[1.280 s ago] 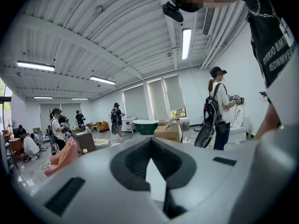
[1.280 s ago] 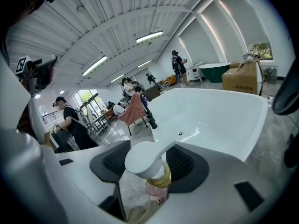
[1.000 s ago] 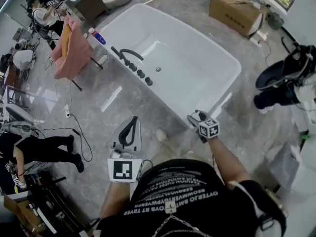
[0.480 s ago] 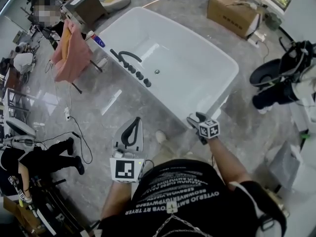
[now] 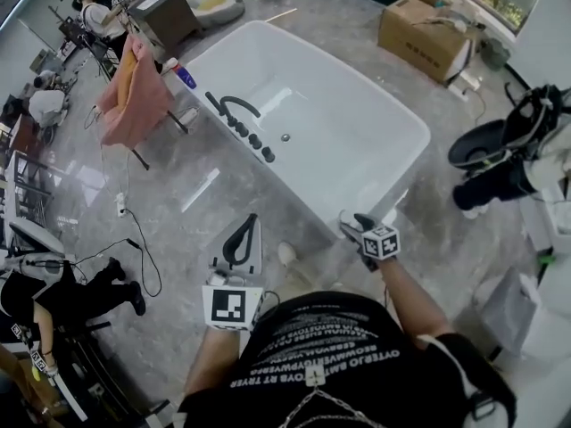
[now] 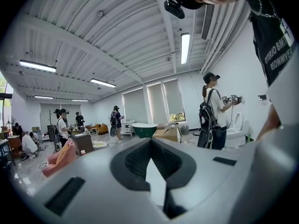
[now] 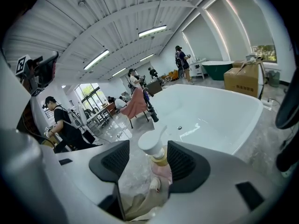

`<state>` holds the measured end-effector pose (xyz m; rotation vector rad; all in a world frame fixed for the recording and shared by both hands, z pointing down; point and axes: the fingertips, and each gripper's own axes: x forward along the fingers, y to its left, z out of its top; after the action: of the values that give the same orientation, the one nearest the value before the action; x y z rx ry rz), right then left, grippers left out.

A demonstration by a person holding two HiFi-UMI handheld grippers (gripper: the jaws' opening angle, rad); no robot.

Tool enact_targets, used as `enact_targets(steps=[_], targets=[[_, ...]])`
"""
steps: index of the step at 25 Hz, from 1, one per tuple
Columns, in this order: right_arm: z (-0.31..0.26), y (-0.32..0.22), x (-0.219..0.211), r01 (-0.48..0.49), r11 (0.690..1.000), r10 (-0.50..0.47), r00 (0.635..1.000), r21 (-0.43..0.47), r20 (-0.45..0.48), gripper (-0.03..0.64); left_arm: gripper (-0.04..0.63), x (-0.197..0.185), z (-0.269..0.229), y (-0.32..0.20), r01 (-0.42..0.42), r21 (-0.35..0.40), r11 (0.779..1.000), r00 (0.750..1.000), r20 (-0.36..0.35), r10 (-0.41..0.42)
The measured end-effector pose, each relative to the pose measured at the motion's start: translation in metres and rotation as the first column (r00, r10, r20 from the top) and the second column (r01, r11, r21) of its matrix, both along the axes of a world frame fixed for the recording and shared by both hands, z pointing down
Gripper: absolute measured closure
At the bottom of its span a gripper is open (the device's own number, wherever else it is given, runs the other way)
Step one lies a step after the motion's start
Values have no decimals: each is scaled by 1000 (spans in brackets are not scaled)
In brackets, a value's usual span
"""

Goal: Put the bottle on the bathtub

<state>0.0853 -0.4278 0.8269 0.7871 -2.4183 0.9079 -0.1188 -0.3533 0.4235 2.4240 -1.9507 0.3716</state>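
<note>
Glossy white bathtub point(image 5: 357, 150), polished grey marble-like floor point(image 5: 183, 208), pink cloth towel point(image 5: 134, 96), seemingly plastic bottle point(image 7: 156, 155)

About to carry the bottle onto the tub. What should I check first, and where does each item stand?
1. Bottle between the right gripper jaws: ok.
2. Left gripper shut and empty: ok.
3. Nearest rim of the bathtub bare: ok.
4. Bottle over the rim: not ok; it is short of the tub, above floor.
5. Faucet away from the near corner: ok.
6. Grip firmness: cannot tell.
</note>
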Motion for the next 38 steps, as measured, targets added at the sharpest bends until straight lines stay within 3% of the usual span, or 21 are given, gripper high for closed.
enact_targets(steps=[5,10,11,14,18,21,29,38], targets=[[-10,15,20,19,1000,-17,997,18,-71,387,598,8,-2,6,4,19,1000,1000,-28,-4],[-52,15,38,-23,986,48,988,167,-144,392,598,10,-5,12,23,35,999,998,-62,-21],[-64,15,40,-33,979,63,987,199,-146,415,598,9,-4,13,30,37,999,997,-69,-27],[-98,14,41,-55,959,92,988,279,-123,574,598,4,-3,15,61,44,997,993,-107,-56],[-149,15,26,-53,937,73,996,346,-45,612,598,-5,-1,20,95,54,994,989,-116,-88],[-192,20,14,-25,909,30,1000,415,-6,614,598,-5,-6,27,115,66,991,989,-100,-108],[-309,30,-8,56,789,-72,997,612,2,614,598,-4,-12,39,121,76,990,991,-58,-117],[-396,74,-29,108,730,-171,985,675,28,615,598,7,-27,50,57,75,996,998,-29,-55]])
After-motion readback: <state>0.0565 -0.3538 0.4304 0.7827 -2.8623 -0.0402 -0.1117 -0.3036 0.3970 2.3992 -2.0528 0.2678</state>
